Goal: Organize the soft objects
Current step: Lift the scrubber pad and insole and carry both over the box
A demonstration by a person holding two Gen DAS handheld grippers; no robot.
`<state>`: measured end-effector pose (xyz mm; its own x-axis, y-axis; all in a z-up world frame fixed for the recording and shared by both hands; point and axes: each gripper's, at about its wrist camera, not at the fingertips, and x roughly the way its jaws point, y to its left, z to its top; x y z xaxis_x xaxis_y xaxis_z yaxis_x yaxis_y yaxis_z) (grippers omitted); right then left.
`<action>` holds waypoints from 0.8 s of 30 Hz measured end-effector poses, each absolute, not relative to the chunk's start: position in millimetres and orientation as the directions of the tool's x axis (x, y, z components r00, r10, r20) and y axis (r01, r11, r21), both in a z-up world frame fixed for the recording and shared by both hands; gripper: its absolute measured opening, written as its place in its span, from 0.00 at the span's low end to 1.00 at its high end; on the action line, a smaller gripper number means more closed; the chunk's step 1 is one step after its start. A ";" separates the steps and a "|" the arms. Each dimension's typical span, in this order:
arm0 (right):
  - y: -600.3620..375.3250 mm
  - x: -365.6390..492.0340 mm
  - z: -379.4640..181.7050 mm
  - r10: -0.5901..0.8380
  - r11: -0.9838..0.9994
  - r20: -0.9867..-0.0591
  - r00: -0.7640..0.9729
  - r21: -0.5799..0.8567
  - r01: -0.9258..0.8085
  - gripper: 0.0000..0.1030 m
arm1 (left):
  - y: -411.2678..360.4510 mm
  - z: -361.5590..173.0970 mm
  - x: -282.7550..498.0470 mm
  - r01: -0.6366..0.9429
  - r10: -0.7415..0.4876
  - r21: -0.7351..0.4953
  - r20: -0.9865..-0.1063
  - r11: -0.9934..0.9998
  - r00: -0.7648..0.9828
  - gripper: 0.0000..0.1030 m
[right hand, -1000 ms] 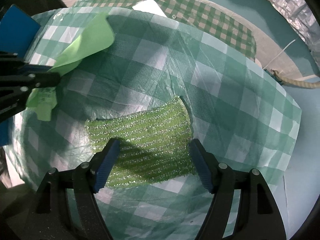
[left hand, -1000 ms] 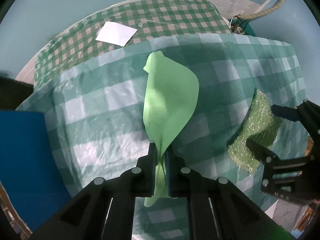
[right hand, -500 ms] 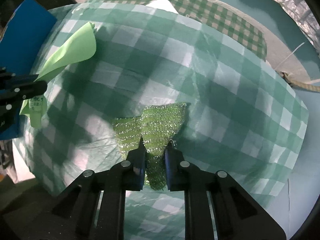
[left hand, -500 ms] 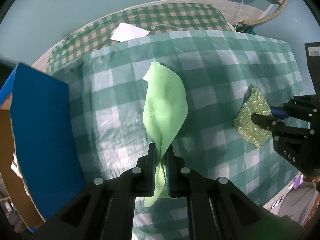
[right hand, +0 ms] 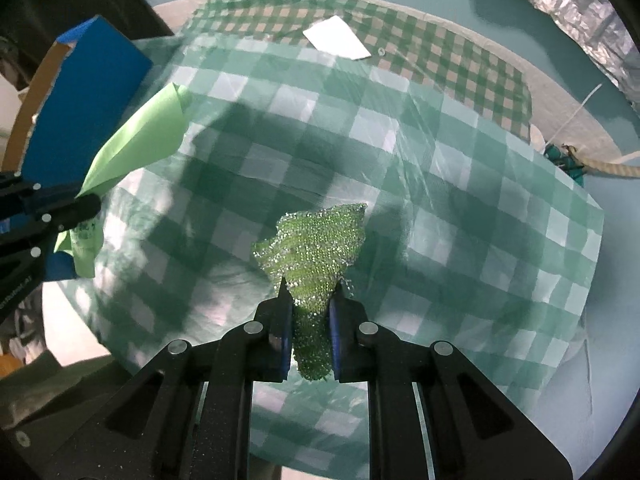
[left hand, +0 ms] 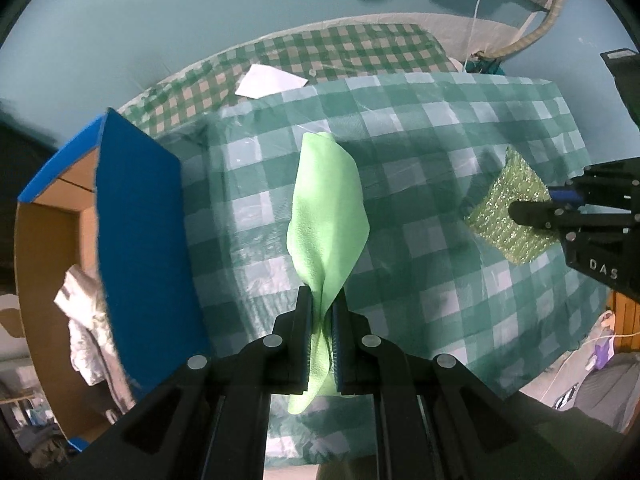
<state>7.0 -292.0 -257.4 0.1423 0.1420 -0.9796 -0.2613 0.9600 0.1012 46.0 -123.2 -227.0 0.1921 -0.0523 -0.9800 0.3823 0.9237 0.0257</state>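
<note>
Because each soft item is pinched by one end only, the light green cloth (left hand: 326,216) is clamped in the left gripper (left hand: 322,320) and the glittery green scrubber (right hand: 316,248) in the right gripper (right hand: 310,312), both hanging clear above the checked tablecloth (left hand: 440,152). Such end grips are probably chosen for dropping them into the blue box (left hand: 132,216) just beside the cloth.

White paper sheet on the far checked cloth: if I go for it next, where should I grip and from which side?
Probably the near corner of the white paper sheet, approached low from the front. It lies flat on the small-checked cloth, so only an edge offers purchase.
</note>
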 end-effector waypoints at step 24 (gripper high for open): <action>-239.2 -9.1 -168.8 0.205 0.937 -0.950 0.237 0.120 -0.328 0.13 | -66.9 -157.9 10.0 0.337 -0.094 0.008 -0.954 0.941 0.286 0.08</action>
<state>-9.1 -239.2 -168.8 0.2366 0.2045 -0.9498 -0.3284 0.9369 0.1199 10.0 -66.9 -157.9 0.2861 -0.0942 -0.9536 0.3373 0.9414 0.0082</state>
